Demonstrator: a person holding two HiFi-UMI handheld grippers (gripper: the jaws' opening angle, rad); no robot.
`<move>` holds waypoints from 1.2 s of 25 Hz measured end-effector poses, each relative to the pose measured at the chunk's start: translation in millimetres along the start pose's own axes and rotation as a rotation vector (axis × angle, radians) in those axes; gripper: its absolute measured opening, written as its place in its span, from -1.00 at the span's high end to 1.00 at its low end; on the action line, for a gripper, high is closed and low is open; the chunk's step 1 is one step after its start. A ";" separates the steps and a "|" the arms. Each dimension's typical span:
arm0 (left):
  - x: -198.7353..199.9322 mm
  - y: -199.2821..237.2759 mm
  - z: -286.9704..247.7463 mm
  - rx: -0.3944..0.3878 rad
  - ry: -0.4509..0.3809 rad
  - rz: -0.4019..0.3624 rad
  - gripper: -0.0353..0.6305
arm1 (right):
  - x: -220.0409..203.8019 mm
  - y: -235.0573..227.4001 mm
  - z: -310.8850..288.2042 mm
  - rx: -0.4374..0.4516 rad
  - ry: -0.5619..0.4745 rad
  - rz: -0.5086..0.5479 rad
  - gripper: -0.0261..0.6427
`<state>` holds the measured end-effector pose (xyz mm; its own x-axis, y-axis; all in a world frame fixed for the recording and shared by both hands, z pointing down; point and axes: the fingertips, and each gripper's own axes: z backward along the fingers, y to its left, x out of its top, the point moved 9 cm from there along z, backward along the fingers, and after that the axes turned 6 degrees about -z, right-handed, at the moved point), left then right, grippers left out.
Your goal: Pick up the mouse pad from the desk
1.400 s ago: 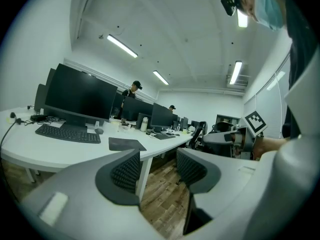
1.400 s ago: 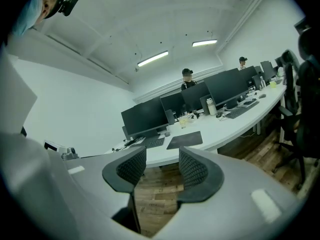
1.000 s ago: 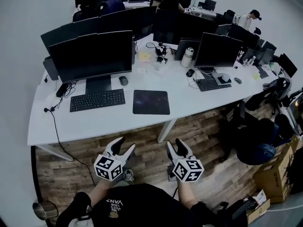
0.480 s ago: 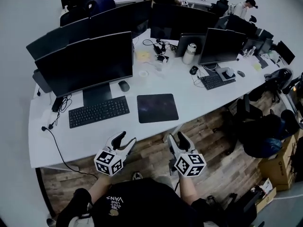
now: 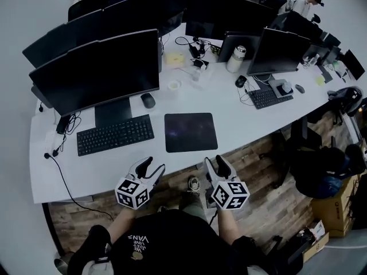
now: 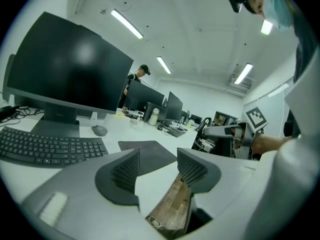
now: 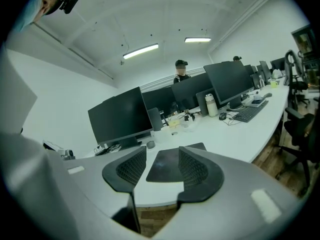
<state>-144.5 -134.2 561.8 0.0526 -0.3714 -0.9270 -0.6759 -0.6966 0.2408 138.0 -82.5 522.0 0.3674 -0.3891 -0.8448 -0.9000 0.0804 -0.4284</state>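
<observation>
Lying flat, the mouse pad [image 5: 191, 132] sits beyond both grippers' fingers [image 5: 143, 168] (untouched).

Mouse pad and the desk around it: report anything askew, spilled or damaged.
Nothing spilled or damaged. The mouse pad lies flat and roughly square to the desk edge, beside the keyboard. One small oddity: the mouse sits on bare desk off the pad's far left corner, not on it.

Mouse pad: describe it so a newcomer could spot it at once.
On the long curved white desk, find the nearest large black monitor and the black keyboard before it. Just right of that keyboard lies the dark flat rectangular mouse pad, the only keyless, cable-free slab there.
</observation>
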 end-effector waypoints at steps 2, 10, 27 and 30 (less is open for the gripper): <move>0.5 1.3 -15.4 0.028 -0.001 0.019 0.27 | 10.4 -14.1 -15.0 0.020 0.018 0.021 0.34; 3.1 3.6 -65.0 0.172 0.033 0.078 0.24 | 55.1 -66.7 -84.0 0.112 0.113 0.126 0.34; -39.0 0.4 -118.6 0.429 0.182 0.186 0.18 | 56.0 -152.1 -202.3 0.184 0.336 0.329 0.34; -46.5 -1.9 -124.7 0.463 0.209 0.200 0.15 | 49.8 -159.3 -221.0 0.202 0.391 0.374 0.34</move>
<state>-54.0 -192.1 640.3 0.0026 -0.6159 -0.7878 -0.9382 -0.2742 0.2113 247.8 -317.5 619.0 -0.1155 -0.6080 -0.7855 -0.8753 0.4362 -0.2089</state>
